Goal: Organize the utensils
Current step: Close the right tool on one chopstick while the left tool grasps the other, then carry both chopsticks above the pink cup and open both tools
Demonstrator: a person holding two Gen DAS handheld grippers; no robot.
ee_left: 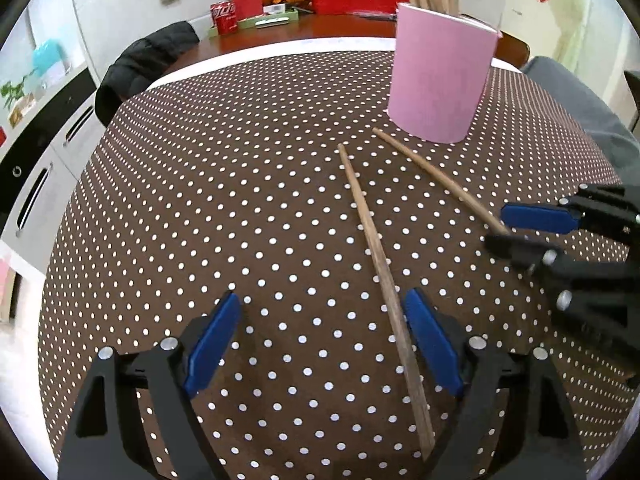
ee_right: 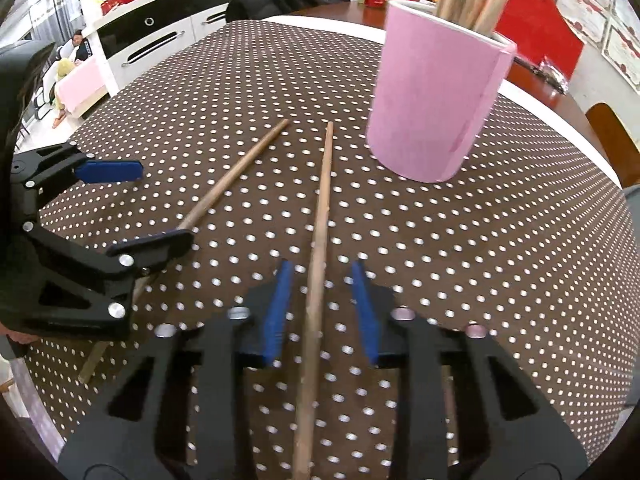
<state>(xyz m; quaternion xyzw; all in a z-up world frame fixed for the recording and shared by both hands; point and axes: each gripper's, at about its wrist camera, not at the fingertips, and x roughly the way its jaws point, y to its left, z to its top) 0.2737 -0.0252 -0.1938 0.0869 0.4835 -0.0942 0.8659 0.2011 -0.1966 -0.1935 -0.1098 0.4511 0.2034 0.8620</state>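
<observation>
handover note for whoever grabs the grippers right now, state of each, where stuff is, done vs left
Left gripper: open, straddling one chopstick on the dotted tablecloth; pads not pressing it.
Right gripper: jaws narrowed around the other chopstick, a gap still showing on both sides, so not gripped yet.
Pink holder: upright past the chopstick tips, already holding several sticks.
Done: those sticks in the holder.
Left: grip both loose chopsticks and drop them into the holder.
</observation>
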